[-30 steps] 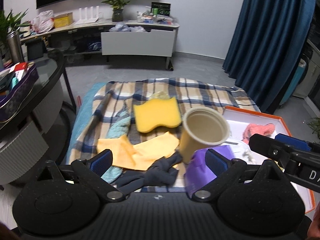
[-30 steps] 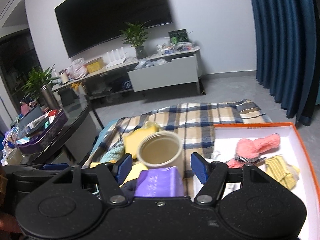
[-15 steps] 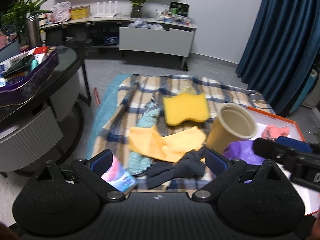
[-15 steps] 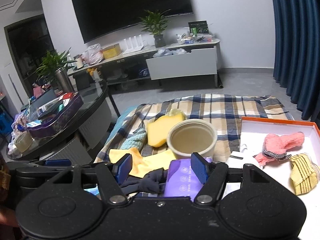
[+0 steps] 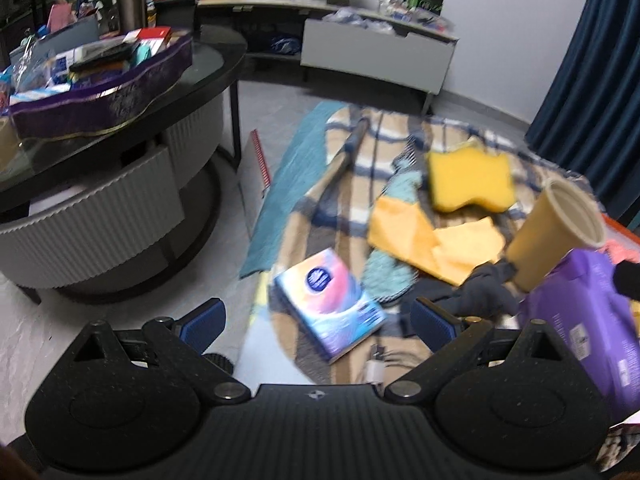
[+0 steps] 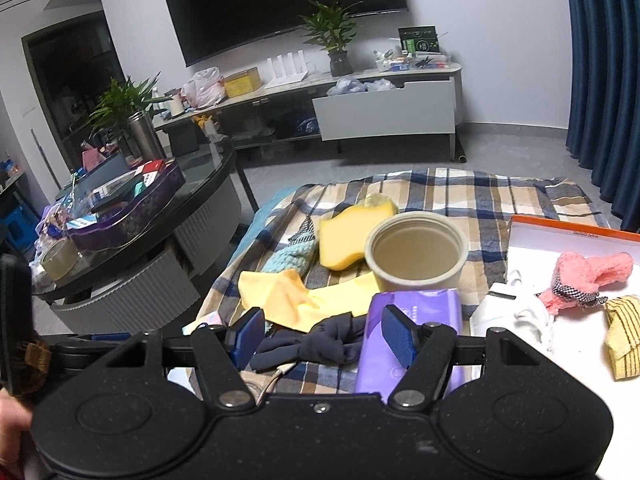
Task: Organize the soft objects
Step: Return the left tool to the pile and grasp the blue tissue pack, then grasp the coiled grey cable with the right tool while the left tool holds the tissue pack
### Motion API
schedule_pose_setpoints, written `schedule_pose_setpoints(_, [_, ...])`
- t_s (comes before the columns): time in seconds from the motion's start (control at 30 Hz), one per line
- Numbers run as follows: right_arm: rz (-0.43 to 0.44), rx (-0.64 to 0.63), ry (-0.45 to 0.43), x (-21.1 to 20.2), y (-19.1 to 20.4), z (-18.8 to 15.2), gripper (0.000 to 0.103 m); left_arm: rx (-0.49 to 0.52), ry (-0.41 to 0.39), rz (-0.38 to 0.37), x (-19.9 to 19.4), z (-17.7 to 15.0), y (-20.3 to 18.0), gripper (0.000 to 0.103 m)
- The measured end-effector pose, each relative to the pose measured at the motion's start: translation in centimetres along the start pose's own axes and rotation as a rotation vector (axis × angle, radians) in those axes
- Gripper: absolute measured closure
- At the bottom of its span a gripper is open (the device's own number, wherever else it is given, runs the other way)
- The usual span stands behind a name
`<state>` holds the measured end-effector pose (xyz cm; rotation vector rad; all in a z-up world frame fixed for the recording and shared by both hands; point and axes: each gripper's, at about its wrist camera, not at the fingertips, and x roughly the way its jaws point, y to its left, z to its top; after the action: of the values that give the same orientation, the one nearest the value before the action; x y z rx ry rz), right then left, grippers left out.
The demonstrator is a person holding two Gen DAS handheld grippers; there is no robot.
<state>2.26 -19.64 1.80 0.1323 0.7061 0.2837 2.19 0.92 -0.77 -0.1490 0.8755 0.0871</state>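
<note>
My left gripper [image 5: 316, 320] is open and hangs over a colourful tissue pack [image 5: 328, 302] that lies between its fingers on the plaid blanket [image 5: 452, 140]. My right gripper [image 6: 323, 338] is open above a dark navy cloth [image 6: 320, 344], with a purple pack [image 6: 416, 308] beside its right finger. Farther out lie a yellow cloth [image 6: 288, 296], a teal knit cloth [image 6: 290, 260] and a yellow sponge [image 6: 348, 236]. A beige cup [image 6: 416, 252] stands behind the purple pack. The orange-rimmed white box [image 6: 568, 232] holds a pink plush [image 6: 588, 272], a white cloth [image 6: 516, 312] and a yellow striped cloth [image 6: 624, 332].
A round black glass table [image 5: 120, 128] with a full purple tray [image 5: 100, 100] stands close on the left. A TV stand [image 6: 384, 112] lines the far wall and a blue curtain [image 6: 604, 60] hangs on the right. Grey floor lies between the table and the blanket.
My left gripper has swung left and sunk, and the tissue pack has come between its fingers. The right gripper has shifted slightly, so the dark cloth now sits between its fingers.
</note>
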Motion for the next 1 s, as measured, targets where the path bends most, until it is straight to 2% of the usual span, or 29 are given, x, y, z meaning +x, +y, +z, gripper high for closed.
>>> schedule_pose_setpoints(0.47, [0.015,-0.029,0.013,-0.2,0.9,-0.4,0.025,-0.080,0.050,0.056,5.3,0.0,-0.1,0.002])
schedule_pose_setpoints(0.63, [0.042,-0.062,0.038,0.1,2.0,-1.1,0.025,-0.105,0.055,0.037,6.2,0.0,0.3,0.007])
schedule_pose_setpoints(0.67, [0.047,-0.072,0.044,0.1,2.4,-1.3,0.025,-0.103,0.045,0.036,6.0,-0.1,0.3,0.012])
schedule_pose_setpoints(0.7, [0.052,-0.082,0.052,0.3,2.7,-1.5,0.025,-0.090,0.034,0.027,5.8,-0.2,0.2,0.023])
schedule_pose_setpoints(0.8, [0.071,-0.105,0.079,0.8,3.6,-2.2,0.025,-0.040,0.024,0.002,5.3,-0.4,0.0,0.043])
schedule_pose_setpoints(1.0, [0.106,-0.156,0.131,1.9,5.2,-3.7,0.025,-0.020,-0.016,-0.039,3.4,-0.8,1.3,0.048])
